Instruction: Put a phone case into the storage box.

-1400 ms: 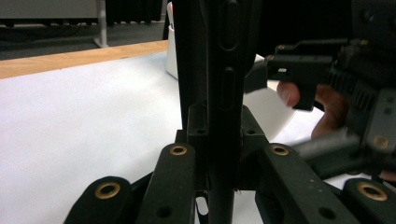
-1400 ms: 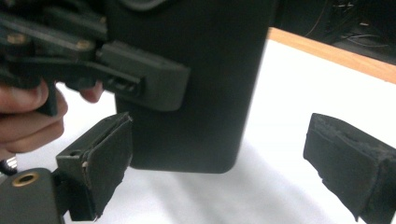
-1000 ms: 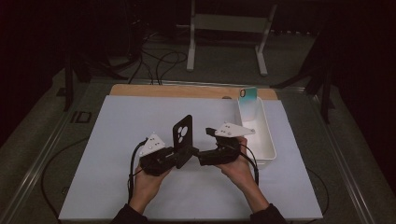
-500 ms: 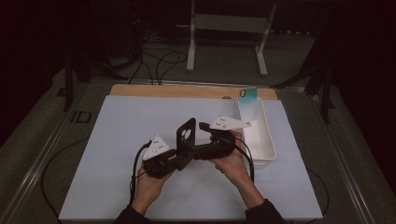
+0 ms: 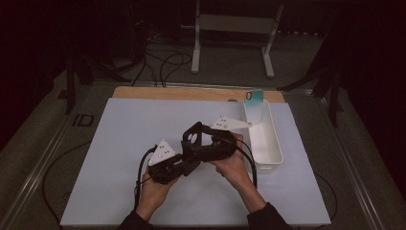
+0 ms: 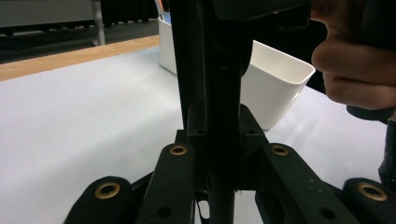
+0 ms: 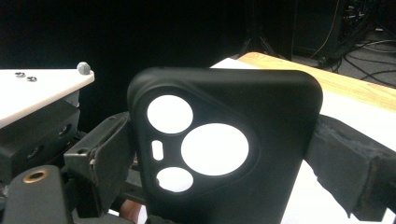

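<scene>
Clearly the black phone case [image 5: 194, 140] is held up above the middle of the tabletop [image 5: 110, 143], near the centre of the high view. The left gripper [image 5: 184, 160] is clamped narrow on its thin edge; the right gripper [image 5: 203, 146] has its jaws against both sides of the case [image 7: 224, 149], apparently gripping it. It looks light, thin and flexible, likely to bow under squeeze, so hold it by the long side walls, away from the camera cutouts. A white bin [image 5: 263, 139] sits to the right.
</scene>
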